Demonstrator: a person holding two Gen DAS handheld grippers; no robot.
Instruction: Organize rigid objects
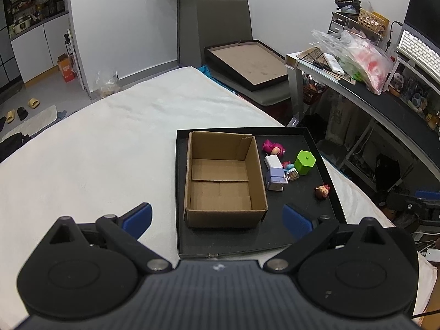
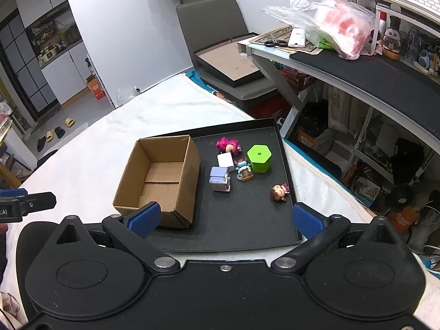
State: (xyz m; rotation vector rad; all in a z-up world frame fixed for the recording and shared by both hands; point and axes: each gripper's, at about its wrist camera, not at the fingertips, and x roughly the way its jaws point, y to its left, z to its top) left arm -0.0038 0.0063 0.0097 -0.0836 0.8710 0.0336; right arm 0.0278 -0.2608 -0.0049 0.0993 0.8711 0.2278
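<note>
Left wrist view looks down on a bed (image 1: pixel 96 137) covered in a white sheet, with a shallow black tray (image 1: pixel 247 236) lying on its right side. Inside the tray, on the left, stands an open cardboard box (image 1: pixel 220 173), and its brown floor is bare, so by my reading nothing has been sorted yet. To the right of the box, on the tray's black floor, all the small things lie loose: a green hexagonal container (image 1: pixel 304 162) on the far right, a lavender and white block-shaped toy (image 1: pixel 275 178) just beside the box wall, a white charger cube (image 1: pixel 272 161) touching its far end, a pink plush-like figure (image 1: pixel 272 147) at the far side, a small blue-haired figure (image 1: pixel 290 170) between the lavender toy and the green container, and a brown-haired doll head (image 1: pixel 321 192) apart from the rest, near the right rim.

Both grippers hover near the tray's near edge. The left gripper (image 1: pixel 217 220) has its blue fingers (image 1: pixel 139 218) spread wide with nothing between them. In the right wrist view the right gripper (image 2: pixel 225 220) is likewise spread wide and holds nothing, facing the loose toys. Every item seems left to move, if the box is where they belong
</note>
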